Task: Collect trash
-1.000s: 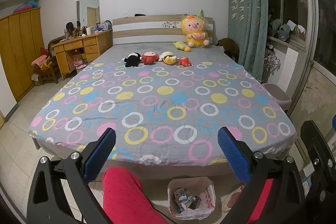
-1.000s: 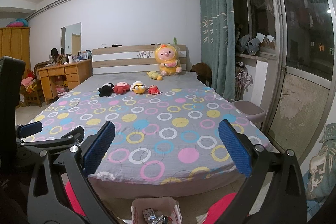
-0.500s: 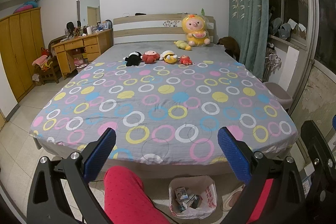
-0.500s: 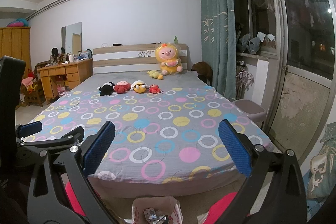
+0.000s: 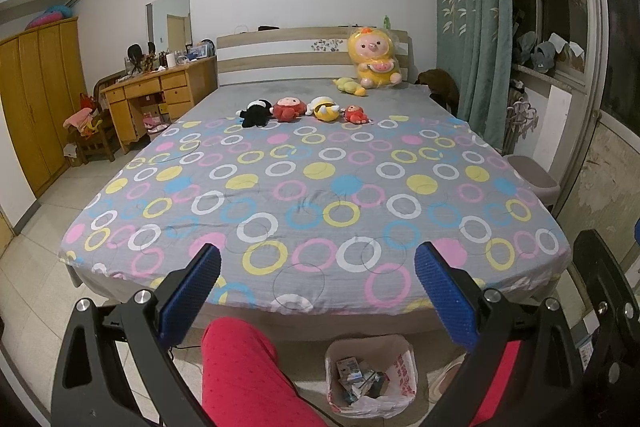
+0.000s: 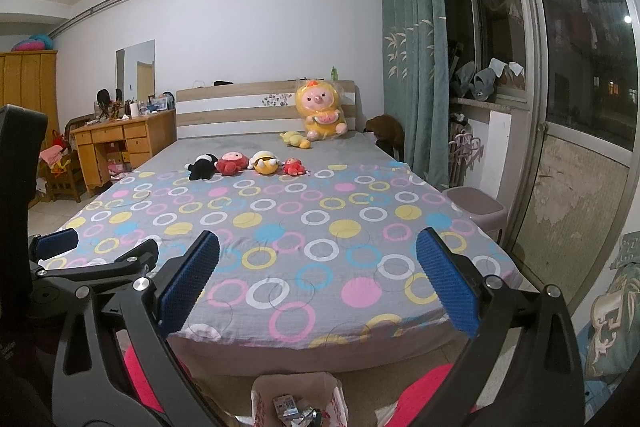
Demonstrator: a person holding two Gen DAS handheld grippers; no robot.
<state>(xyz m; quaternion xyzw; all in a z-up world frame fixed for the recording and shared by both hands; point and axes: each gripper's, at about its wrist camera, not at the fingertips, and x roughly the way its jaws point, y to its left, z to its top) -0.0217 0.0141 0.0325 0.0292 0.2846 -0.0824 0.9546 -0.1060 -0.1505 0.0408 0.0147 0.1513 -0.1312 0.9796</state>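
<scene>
A white plastic trash bag (image 5: 370,373) holding several scraps stands open on the floor at the foot of the bed, low in the left wrist view and at the bottom edge as the bag (image 6: 298,401) in the right wrist view. My left gripper (image 5: 316,293) is open above the bag with nothing between its blue pads. My right gripper (image 6: 316,291) is open too, held over the bed's near edge and empty. The left gripper's frame (image 6: 92,267) shows at the left of the right wrist view.
A bed (image 5: 312,195) with a grey ring-patterned sheet fills the middle. Small plush toys (image 5: 304,109) and a big yellow plush (image 5: 374,61) lie near the headboard. A person's red-trousered leg (image 5: 244,375) is beside the bag. Desk (image 5: 160,95) left, stool (image 5: 532,181) and curtain right.
Both views have shifted slightly, with the bed and the bag sitting a little lower and nearer in frame. Both grippers stay open and empty.
</scene>
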